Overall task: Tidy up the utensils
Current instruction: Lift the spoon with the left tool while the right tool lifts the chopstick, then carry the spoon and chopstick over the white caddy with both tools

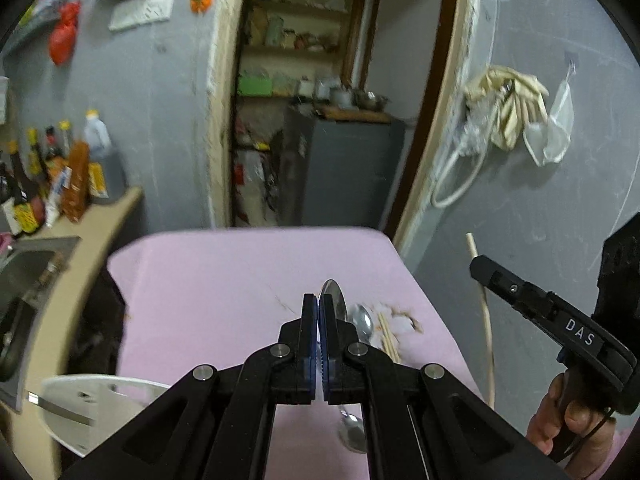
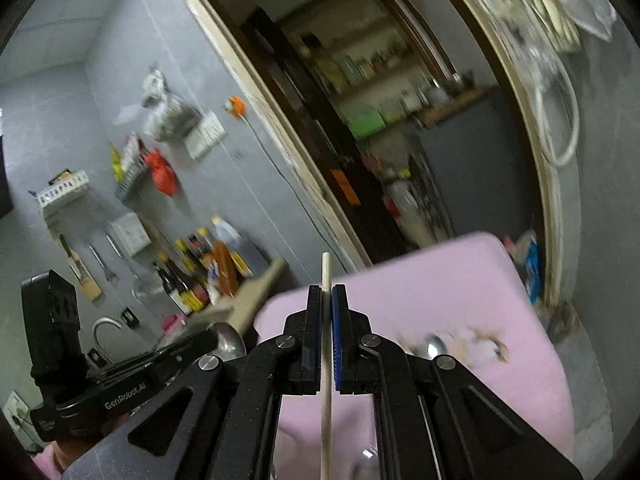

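Both pairs of jaws are clamped, a spoon (image 1: 333, 300) being gripped by the left gripper (image 1: 320, 312) and a chopstick (image 2: 326, 280) by the right gripper (image 2: 327, 304), while another spoon (image 1: 362, 322) and chopsticks (image 1: 388, 338) are being left at two o'clock on the pink table (image 1: 208, 280).

Table cover (image 1: 224, 280) plain pale pink, with a brown-edged scorched patch (image 1: 404, 316) showing whitish inside; spoons (image 1: 362, 322) bright silver, chopstick (image 2: 326, 344) pale wood. Both grippers matte black with blue pads and silver rivets, the right gripper (image 1: 486, 270) lettered white, as is the left gripper (image 2: 210, 340) on its side. Walls (image 1: 160, 120) dull blue-grey, door frame (image 1: 218, 120) cream over dark brown, hanging bag (image 1: 64, 34) red, bottles (image 1: 28, 184) dark with yellow caps and labels.
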Available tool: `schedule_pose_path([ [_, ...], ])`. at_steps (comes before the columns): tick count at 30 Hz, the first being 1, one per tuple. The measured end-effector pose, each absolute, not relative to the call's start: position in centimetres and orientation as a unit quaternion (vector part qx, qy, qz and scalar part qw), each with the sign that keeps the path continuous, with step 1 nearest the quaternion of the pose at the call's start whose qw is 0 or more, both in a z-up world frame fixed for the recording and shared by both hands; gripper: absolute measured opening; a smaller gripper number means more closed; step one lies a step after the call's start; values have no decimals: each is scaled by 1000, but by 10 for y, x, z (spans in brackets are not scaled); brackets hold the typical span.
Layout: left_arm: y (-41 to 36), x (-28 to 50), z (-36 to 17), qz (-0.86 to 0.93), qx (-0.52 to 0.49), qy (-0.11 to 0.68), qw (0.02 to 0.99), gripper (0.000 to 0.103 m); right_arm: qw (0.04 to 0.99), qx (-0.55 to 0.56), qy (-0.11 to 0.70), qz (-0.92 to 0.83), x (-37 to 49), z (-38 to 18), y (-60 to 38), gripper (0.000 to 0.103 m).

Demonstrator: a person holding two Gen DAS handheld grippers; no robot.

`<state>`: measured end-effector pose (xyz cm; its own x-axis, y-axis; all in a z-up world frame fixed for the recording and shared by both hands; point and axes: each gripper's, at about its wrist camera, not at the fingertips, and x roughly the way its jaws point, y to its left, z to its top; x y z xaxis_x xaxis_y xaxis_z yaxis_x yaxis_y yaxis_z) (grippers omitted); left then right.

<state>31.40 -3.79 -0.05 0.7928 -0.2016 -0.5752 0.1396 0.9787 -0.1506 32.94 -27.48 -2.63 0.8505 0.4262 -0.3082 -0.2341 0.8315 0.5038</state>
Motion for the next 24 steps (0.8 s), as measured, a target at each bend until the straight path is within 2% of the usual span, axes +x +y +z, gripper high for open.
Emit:
schedule_pose_path([
  [6,4,299,42,-55,-49,261,962,2,937,241,147,207,329,13,-227,4],
  [13,76,275,70,11,-48,229,972,2,928,252,119,246,341,24,-162,4],
  [24,164,260,43,109,-30,223,968,2,944,232,87,216,343,2,-96,4],
])
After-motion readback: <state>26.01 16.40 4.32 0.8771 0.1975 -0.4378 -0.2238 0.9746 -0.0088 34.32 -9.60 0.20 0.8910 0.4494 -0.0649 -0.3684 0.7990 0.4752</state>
